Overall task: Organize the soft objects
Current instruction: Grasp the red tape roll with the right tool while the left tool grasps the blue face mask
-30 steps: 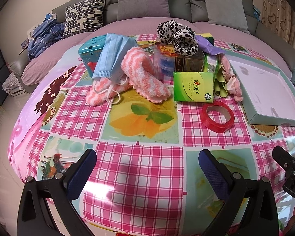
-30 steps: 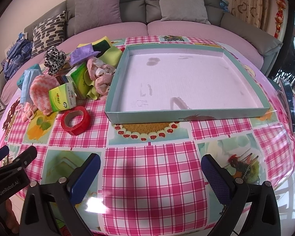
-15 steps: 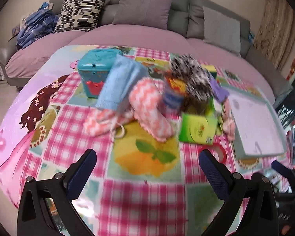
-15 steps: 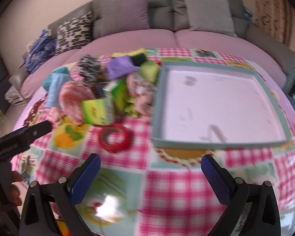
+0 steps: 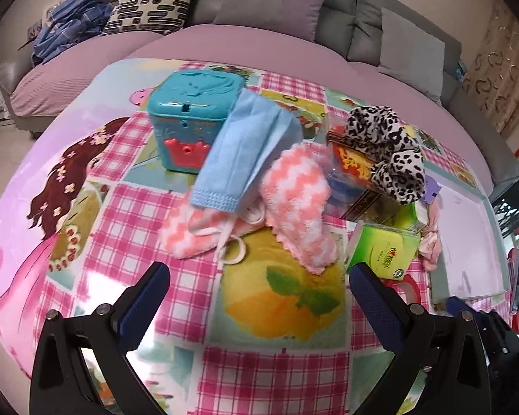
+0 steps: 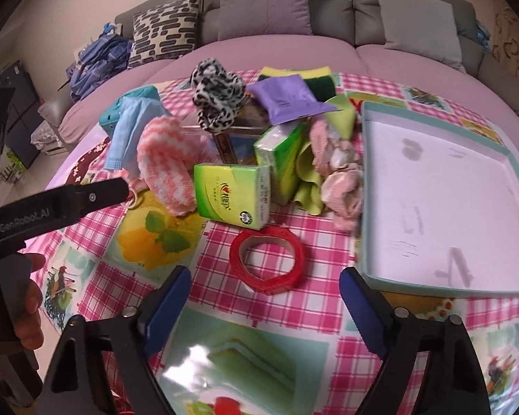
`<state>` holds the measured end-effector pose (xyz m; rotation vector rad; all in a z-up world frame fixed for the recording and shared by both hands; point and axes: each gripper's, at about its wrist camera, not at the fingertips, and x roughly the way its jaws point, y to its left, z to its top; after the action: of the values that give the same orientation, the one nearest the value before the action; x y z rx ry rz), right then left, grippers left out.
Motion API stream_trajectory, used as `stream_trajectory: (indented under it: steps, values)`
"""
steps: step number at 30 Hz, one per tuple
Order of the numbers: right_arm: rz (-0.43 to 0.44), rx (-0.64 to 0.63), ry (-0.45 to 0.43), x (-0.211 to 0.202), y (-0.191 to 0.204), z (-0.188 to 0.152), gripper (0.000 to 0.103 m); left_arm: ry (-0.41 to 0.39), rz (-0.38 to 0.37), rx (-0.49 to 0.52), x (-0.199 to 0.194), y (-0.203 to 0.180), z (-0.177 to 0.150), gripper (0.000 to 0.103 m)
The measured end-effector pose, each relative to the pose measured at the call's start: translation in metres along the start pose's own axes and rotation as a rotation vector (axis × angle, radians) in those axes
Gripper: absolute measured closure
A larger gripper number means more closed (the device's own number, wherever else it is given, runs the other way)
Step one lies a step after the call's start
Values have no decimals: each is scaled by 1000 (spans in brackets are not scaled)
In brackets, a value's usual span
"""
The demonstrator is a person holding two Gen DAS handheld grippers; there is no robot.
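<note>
At the right of the right wrist view the shallow tray (image 6: 449,290) lies bare, with nothing soft in it, so I judge the sorting has hardly begun. Everything to be sorted sits heaped at upper centre on the checked worktop (image 6: 294,314): the pink striped sock (image 5: 296,204) with the blue face mask (image 5: 245,159) draped over it, the leopard scrunchie (image 6: 216,98) on top of a box, a purple pouch (image 6: 287,100), a bunched pink cloth (image 6: 342,186) touching the tray's left wall, and a yellow-green cloth (image 6: 308,180) beside it. Hard things are mixed in: two green tissue packs (image 6: 231,197), a red tape roll (image 6: 268,259) and a teal box (image 5: 193,117).

Low in its own frame, the right tool (image 6: 264,294) has its jaws apart, though they have just been closing a little; nothing is between them, and the tape roll lies just beyond. The left tool (image 5: 259,294) is likewise spread wide and empty, hanging short of the sock.
</note>
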<state>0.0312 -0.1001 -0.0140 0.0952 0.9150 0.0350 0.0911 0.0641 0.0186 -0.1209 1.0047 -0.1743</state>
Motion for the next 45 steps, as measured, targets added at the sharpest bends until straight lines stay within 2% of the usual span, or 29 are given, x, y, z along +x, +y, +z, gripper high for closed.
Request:
stream_trajectory:
  steps: [9,11,21,28,32,36,41,45]
  values:
    - [8,-37,35,19,12,6,28,-32,11,-20,8,27,19,2]
    - [7,-38,48,25,12,7,29,-43,17,-2,10,31,26,11]
    - [-29,-64,33,33,16,9,42,-60,-23,30,32,40,43,27]
    - [-40,-76,24,32,16,8,48,-60,-42,52,37,38,43,66]
    - [-48,-76,19,30,16,5,57,-80,-61,67,33,36,42,92]
    - [-52,-70,20,28,13,4,64,-102,-65,68,27,35,41,98]
    - [-46,-61,19,26,10,4,83,-153,-63,72,6,32,40,99]
    - [-34,-41,14,24,6,3,85,-189,-45,66,-12,32,37,99]
